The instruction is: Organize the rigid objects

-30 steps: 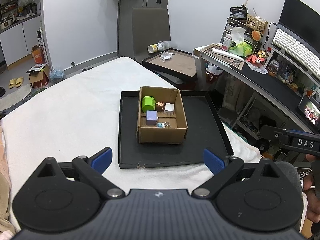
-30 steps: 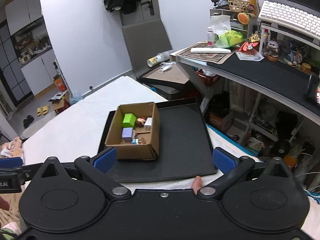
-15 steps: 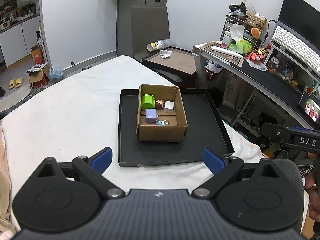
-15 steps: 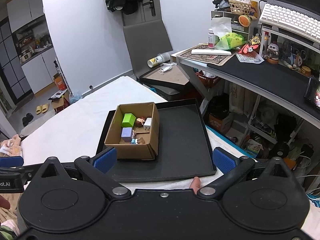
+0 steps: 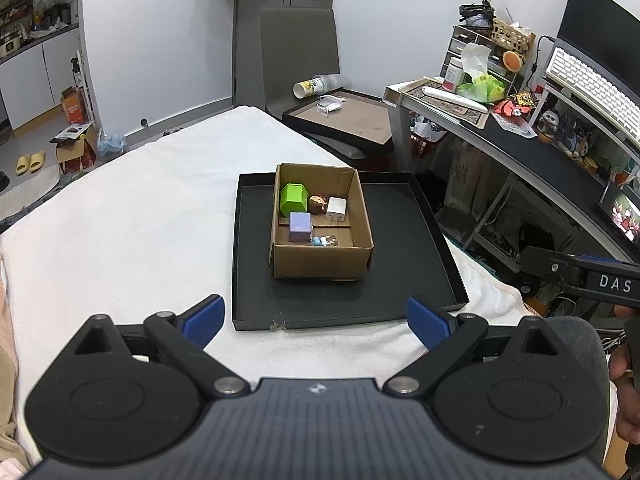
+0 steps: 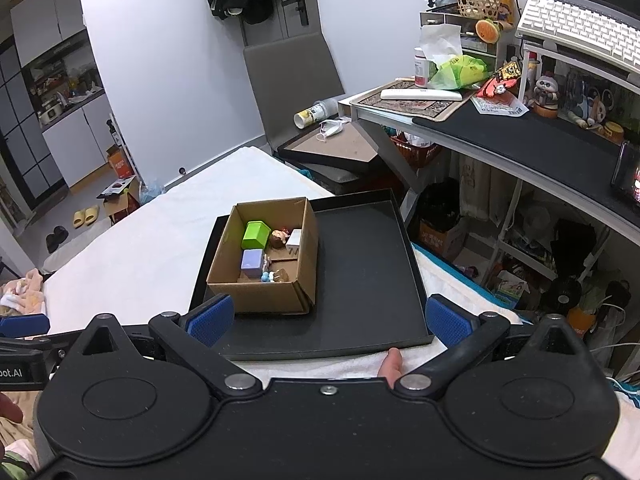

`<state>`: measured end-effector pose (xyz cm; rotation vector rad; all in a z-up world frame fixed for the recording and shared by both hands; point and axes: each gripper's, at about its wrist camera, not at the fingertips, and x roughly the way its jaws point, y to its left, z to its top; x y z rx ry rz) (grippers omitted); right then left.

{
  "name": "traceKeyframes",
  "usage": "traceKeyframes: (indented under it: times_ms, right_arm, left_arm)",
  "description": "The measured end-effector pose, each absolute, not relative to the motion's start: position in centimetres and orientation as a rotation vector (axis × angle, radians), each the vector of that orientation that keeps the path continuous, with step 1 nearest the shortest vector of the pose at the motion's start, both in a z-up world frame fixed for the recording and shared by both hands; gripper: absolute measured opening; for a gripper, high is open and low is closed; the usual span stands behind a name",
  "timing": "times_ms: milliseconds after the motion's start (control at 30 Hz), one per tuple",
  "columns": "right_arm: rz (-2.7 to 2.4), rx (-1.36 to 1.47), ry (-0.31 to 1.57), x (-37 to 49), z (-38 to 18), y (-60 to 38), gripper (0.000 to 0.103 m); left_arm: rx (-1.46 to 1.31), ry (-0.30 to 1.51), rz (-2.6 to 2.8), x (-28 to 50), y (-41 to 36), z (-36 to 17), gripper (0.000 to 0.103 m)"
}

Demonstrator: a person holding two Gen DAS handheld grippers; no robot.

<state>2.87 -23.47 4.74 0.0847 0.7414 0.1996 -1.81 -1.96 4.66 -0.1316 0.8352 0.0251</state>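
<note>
Cardboard box (image 5: 322,236) standing on a black tray (image 5: 404,288), toward the tray's left half, the tray itself lying on a white-covered bed (image 5: 120,216). Inside the box: a green hexagonal block (image 5: 293,199) at the far left, a small brown round figure (image 5: 318,204) just beside it, a white charger cube (image 5: 337,209) to the right of that, a lilac cube (image 5: 300,227) nearer the front, and a few tiny pale-blue and clear bits (image 5: 323,241) at the front wall. Same box (image 6: 266,260) seen from the right wrist, with the green block (image 6: 256,234), lilac cube (image 6: 253,261) and white charger (image 6: 294,237) in the same order; rest of the tray (image 6: 360,280) bare.

Left tongs (image 5: 316,318) spread wide, blue pads (image 5: 202,318) far apart, nothing between them, held back above the tray's near edge. Right tongs (image 6: 328,320) likewise spread wide and holding nothing, pads (image 6: 446,320) apart above the tray's near rim, well short of the box.

Beyond the bed: a grey chair (image 5: 300,52), a second dark tray (image 5: 344,116) with a tipped-over can (image 5: 310,87) on it, and a cluttered desk (image 5: 532,160) to the right carrying a white keyboard (image 5: 588,88).
</note>
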Motion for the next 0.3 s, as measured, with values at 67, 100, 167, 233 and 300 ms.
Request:
traceKeyframes:
  times_ms: [67,100,167,233,300]
  right_arm:
    - [0.204,0.086,0.744,2.98,4.58,-23.51,0.103]
    - [0.205,0.087,0.747,3.05,4.47,-23.51,0.103]
    - [0.206,0.087,0.754,3.20,4.23,-23.50,0.103]
    - [0.206,0.084,0.758,3.33,3.98,-23.40,0.103]
    - [0.213,0.075,0.753,3.43,3.77,-23.23,0.103]
  left_arm:
    - [-0.127,0.836,0.025,-1.72,-2.03,4.47,0.097]
    - [-0.127,0.838,0.026,-1.65,-2.05,4.38,0.097]
    - [-0.128,0.843,0.022,-1.49,-2.07,4.22,0.097]
    - [-0.128,0.847,0.020,-1.26,-2.03,4.11,0.097]
    - [-0.130,0.850,0.018,-1.12,-1.88,3.95,0.097]
